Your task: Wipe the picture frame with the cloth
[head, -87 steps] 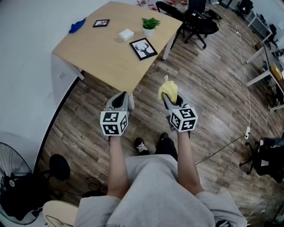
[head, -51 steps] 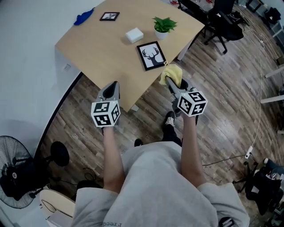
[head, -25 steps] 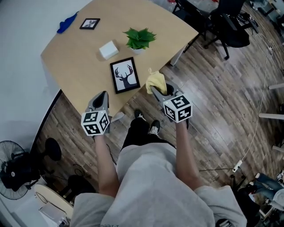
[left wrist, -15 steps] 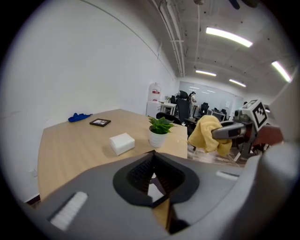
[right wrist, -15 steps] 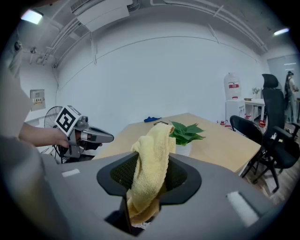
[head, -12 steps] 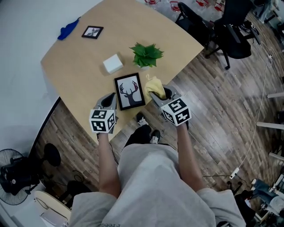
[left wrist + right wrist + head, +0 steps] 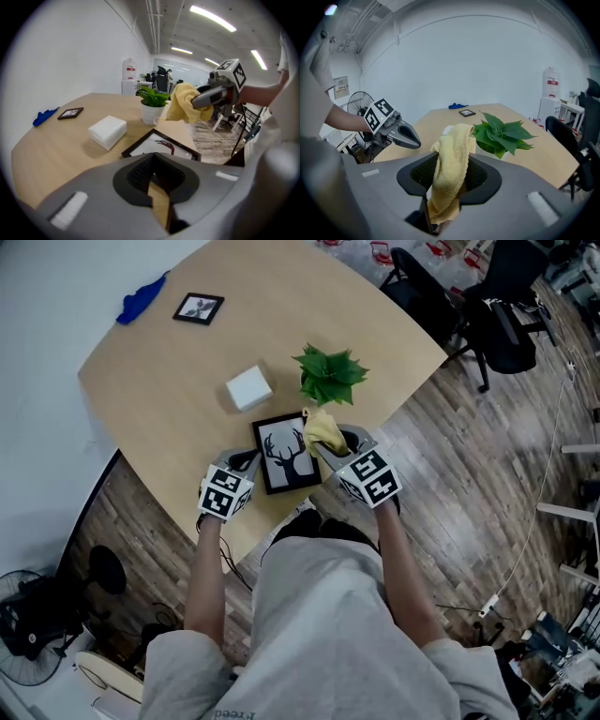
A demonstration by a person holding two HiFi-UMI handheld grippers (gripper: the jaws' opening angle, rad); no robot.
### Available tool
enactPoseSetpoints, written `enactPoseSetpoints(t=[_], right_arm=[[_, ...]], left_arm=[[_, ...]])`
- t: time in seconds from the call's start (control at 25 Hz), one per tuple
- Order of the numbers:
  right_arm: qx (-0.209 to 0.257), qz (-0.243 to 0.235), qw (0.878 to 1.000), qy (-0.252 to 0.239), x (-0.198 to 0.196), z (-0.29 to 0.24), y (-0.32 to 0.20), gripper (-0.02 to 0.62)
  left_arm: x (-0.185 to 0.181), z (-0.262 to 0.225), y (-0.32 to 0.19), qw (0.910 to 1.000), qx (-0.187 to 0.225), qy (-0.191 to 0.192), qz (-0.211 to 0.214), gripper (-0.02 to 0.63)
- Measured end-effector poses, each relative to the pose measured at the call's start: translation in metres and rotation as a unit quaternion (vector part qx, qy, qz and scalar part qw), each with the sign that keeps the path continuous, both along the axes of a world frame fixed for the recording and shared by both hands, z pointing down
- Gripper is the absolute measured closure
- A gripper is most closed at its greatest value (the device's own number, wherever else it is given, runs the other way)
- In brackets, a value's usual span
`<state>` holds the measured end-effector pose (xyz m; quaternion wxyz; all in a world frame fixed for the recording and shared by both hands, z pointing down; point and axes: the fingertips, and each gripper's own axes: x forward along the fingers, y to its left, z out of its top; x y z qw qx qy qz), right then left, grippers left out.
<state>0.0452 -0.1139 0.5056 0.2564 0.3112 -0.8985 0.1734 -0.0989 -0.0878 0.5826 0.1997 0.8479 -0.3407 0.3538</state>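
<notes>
At the tabletop's (image 7: 178, 399) near edge, the frame (image 7: 288, 454) lay flat between the two tools. The right tool (image 7: 330, 441) was clamped on the yellow cloth (image 7: 323, 427), bunched just over the frame's right side, seemingly ready to wipe. The left tool (image 7: 246, 461), closed and empty, sat beside the frame's left edge, probably to steady it.

Light-wood counter (image 7: 159, 399) beside white wall (image 7: 47, 296); wood-plank floor (image 7: 450, 456); black office chairs (image 7: 487, 306); floor fan (image 7: 23, 638); ceiling strip lights (image 7: 213, 18) lit.
</notes>
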Motion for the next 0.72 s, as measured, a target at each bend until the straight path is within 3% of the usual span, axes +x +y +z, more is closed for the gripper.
enactPoseSetpoints(t=[0.16,0.32,0.56,0.72], right_arm=[[-0.035,-0.010,0.999,0.007,-0.011,0.037,-0.004,0.468],[-0.032,-0.003,0.999,0.033,-0.018,0.065,-0.023,0.469],[-0.005,-0.006,0.999,0.043,-0.031,0.086,-0.052,0.468],[-0.006,-0.016,0.999,0.049,-0.041,0.091,-0.067,0.468]], left_arm=[[0.004,0.018,0.000,0.9970,-0.022,-0.032,0.067,0.554],[0.011,0.028,0.004,0.9905,-0.035,-0.053,0.122,0.554],[0.013,0.040,0.006,0.9860,-0.057,-0.048,0.149,0.554],[0.014,0.053,0.014,0.9775,-0.071,-0.067,0.187,0.554]])
